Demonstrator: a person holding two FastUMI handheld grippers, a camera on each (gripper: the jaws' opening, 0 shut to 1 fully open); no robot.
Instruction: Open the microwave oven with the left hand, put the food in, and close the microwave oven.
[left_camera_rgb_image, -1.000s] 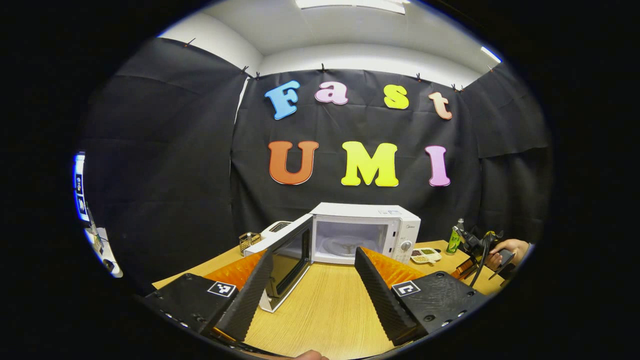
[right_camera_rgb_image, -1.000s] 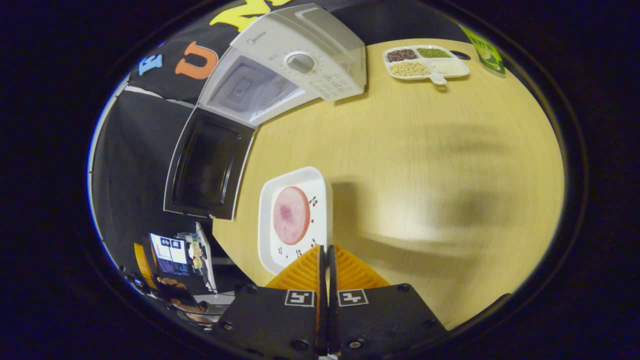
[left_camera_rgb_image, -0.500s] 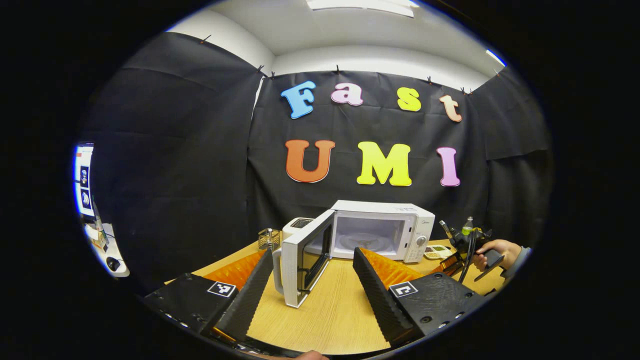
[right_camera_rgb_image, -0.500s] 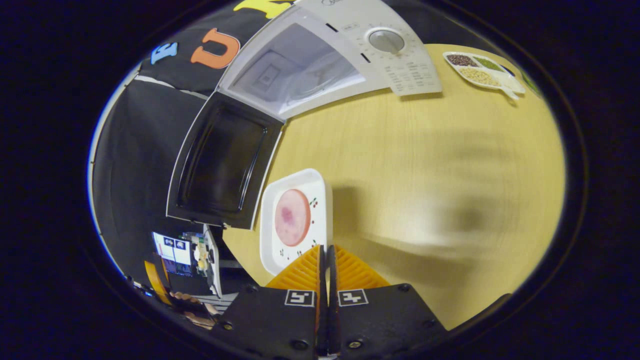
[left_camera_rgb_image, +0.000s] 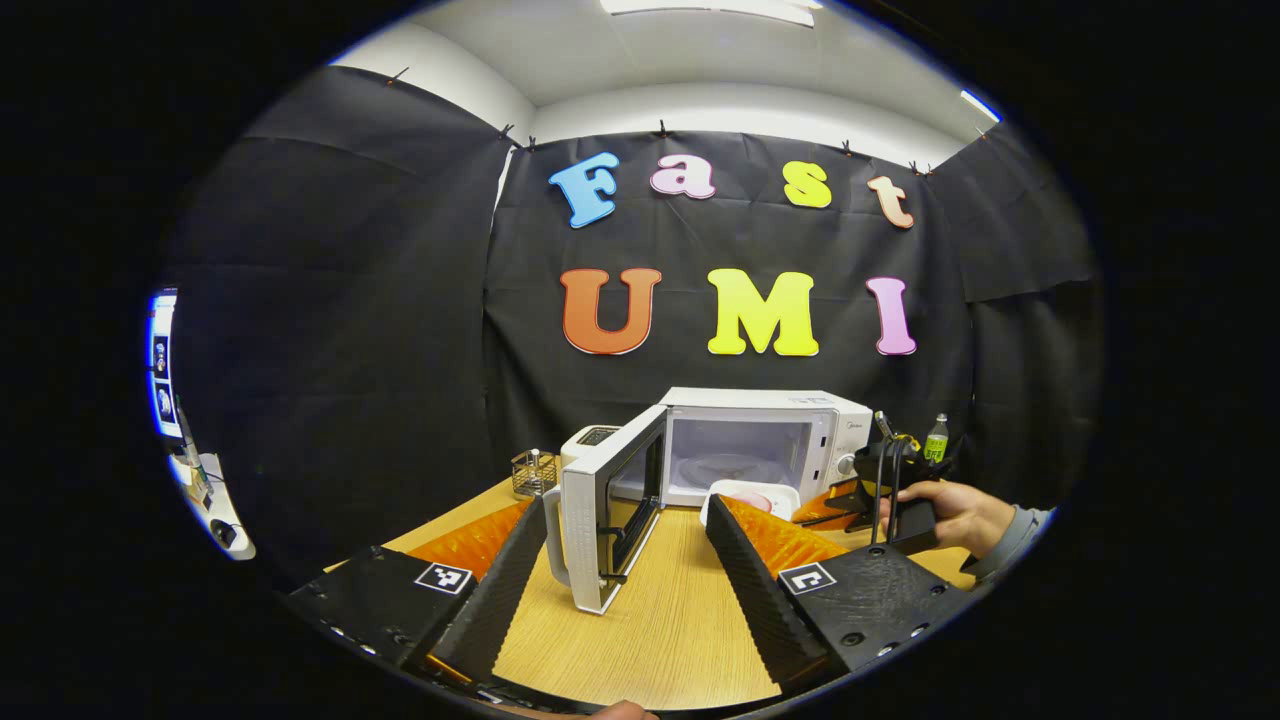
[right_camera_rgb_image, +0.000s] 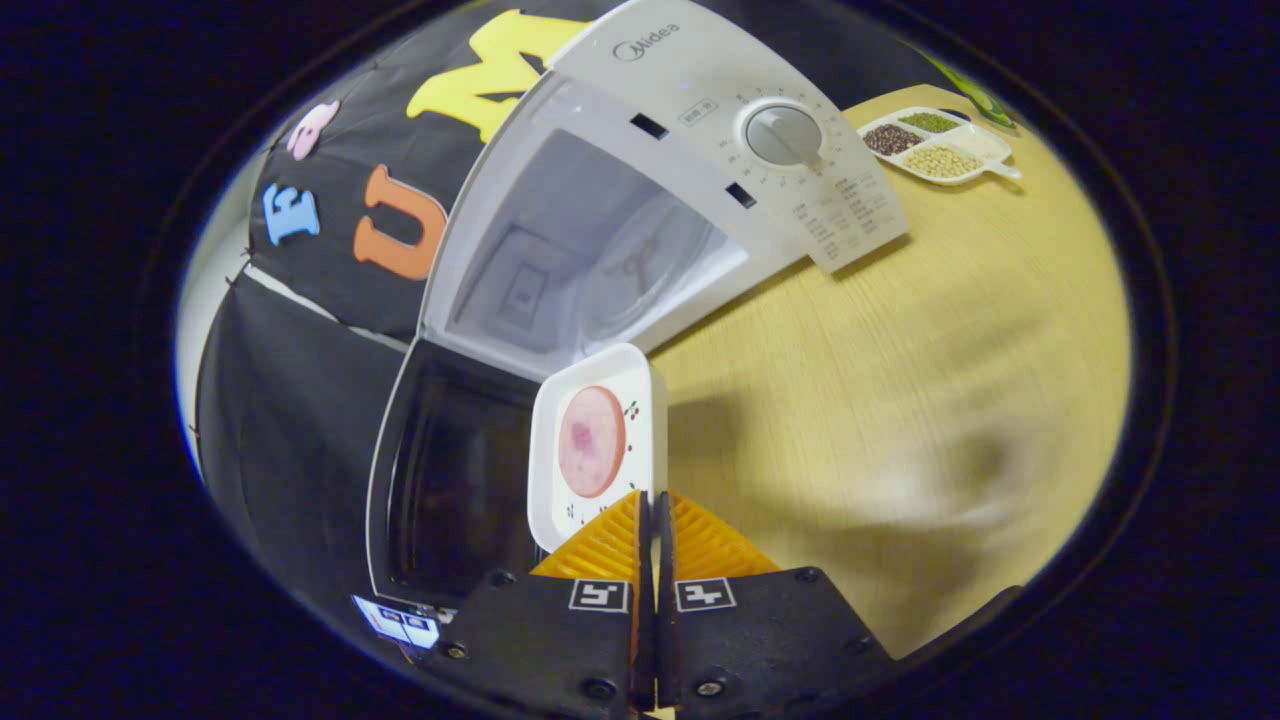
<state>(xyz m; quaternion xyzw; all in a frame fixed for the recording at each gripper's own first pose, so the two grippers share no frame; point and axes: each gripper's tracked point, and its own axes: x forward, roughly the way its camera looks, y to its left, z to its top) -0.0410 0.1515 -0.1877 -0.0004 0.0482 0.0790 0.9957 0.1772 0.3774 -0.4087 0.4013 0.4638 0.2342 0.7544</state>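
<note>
- The left gripper hangs above the wooden table with its two fingers spread wide apart and nothing between them.
- Ahead of it, between the finger lines, the microwave stands with its door swung open toward the left gripper's left finger.
- The right gripper has its fingers pressed together on the near edge of a white plate, which it holds off the table.
- A round pink slice of food lies on the plate.
- Seen from the right gripper view, the plate's far edge sits at the mouth of the microwave's open cavity, with the door just left of the plate.
- A divided dish of beans lies well beyond the right gripper, past the control dial.
- In the left gripper view, a hand holds the right gripper beside the microwave, near a green bottle.
</note>
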